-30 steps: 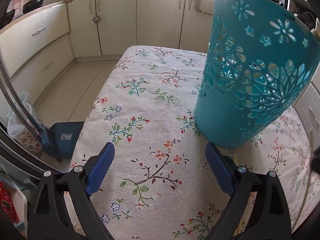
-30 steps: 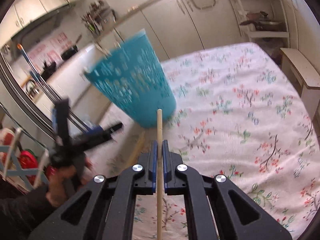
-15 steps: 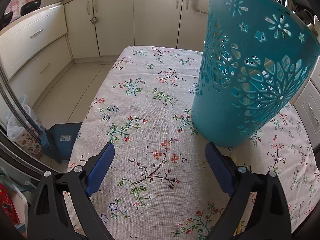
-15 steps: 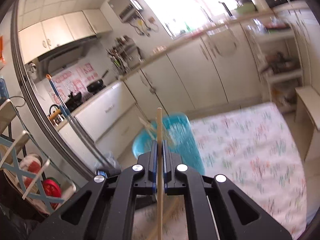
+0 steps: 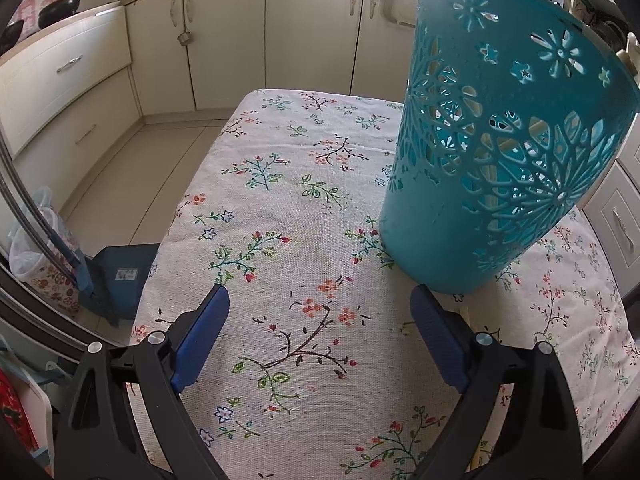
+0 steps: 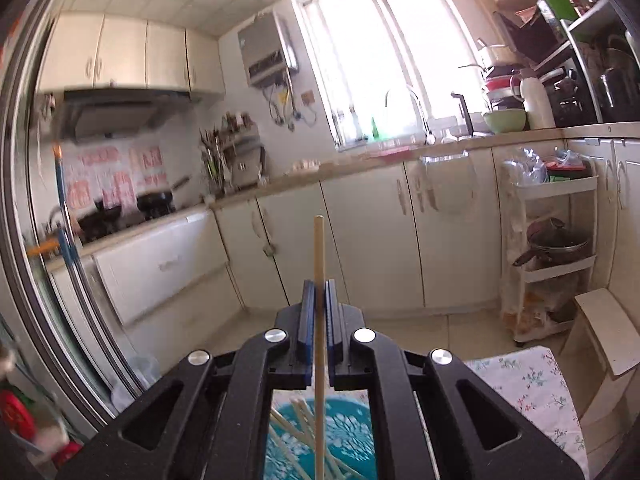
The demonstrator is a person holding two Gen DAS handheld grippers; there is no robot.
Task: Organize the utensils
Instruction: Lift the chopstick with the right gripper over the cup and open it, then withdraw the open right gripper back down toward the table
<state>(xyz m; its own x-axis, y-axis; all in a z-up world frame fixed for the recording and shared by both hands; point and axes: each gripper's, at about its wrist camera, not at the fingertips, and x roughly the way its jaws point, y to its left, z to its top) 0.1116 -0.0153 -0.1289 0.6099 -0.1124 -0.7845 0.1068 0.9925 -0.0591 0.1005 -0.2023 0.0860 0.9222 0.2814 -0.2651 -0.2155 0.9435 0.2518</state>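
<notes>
Up swings the right gripper point(image 6: 319, 292), from facing the tablecloth a second ago to facing the cabinets and window, its blue pads pressed together on a thin pale wooden chopstick point(image 6: 319, 256). That stick now stands nearly upright, its long axis running down between the jaws toward the teal perforated plastic basket point(image 6: 340, 436) directly beneath, where other pale sticks already lie. Over on the floral tablecloth point(image 5: 280, 208), the left gripper point(image 5: 320, 328) hangs spread wide and empty, with the basket point(image 5: 496, 152) just ahead to its right. Judging by this, the right hand is nearer: a straight drop should land the chopstick inside.
</notes>
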